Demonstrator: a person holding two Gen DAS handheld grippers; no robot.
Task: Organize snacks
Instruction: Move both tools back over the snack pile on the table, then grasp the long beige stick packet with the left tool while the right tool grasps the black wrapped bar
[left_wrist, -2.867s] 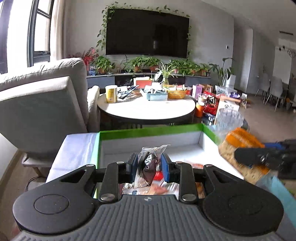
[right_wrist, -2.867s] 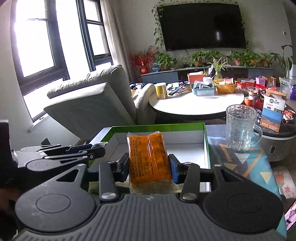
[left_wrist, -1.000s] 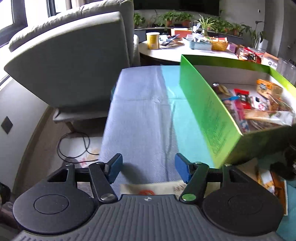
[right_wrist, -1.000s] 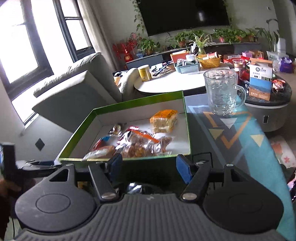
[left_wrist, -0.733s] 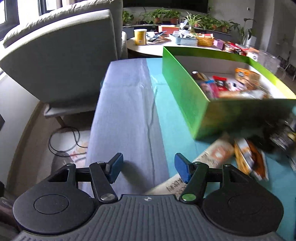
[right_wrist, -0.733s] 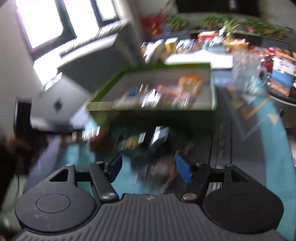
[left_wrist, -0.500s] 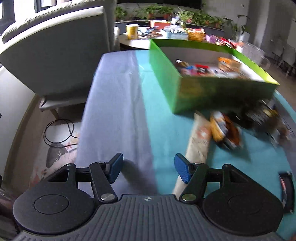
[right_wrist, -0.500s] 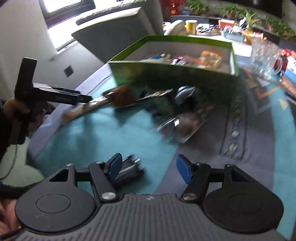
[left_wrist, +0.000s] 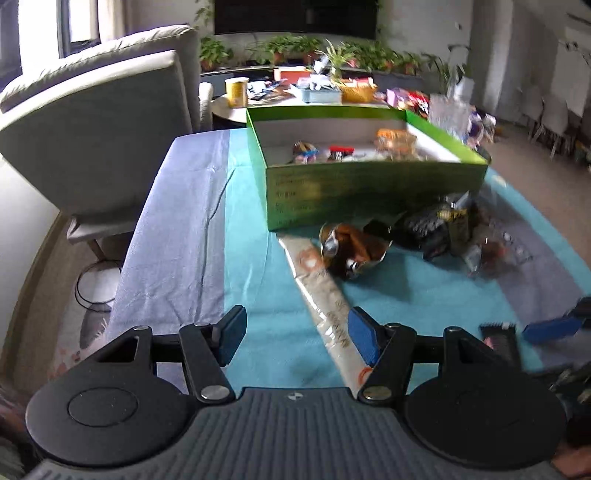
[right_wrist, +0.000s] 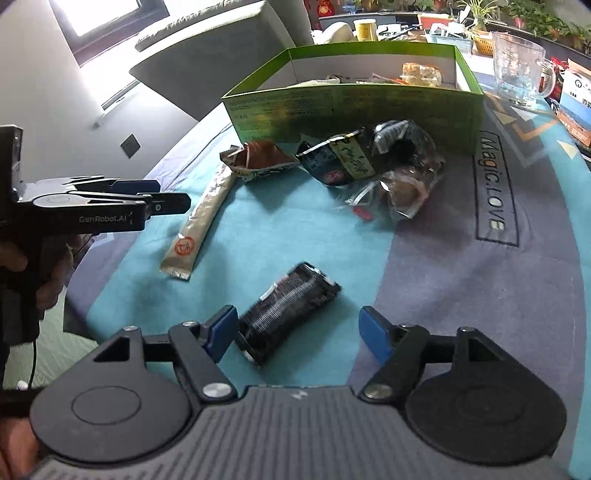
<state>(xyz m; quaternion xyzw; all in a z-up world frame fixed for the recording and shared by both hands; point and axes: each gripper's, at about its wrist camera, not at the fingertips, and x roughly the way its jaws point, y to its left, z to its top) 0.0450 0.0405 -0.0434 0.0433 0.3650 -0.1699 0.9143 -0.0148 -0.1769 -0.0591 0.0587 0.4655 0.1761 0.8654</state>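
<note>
My right claw (right_wrist: 297, 334) has just been widening, and the dark cookie pack (right_wrist: 288, 314) lies slantwise between its jaws on the cloth, touching the left pad; closing now might pinch one corner and spin it; my left claw (left_wrist: 295, 338) gapes empty over the long stick packet (left_wrist: 321, 295); the green box (right_wrist: 351, 99) waits beyond.

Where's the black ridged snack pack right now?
Right wrist view: black ridged snack pack lies on the teal tablecloth, between the open right gripper fingers, nearer its left finger.
</note>
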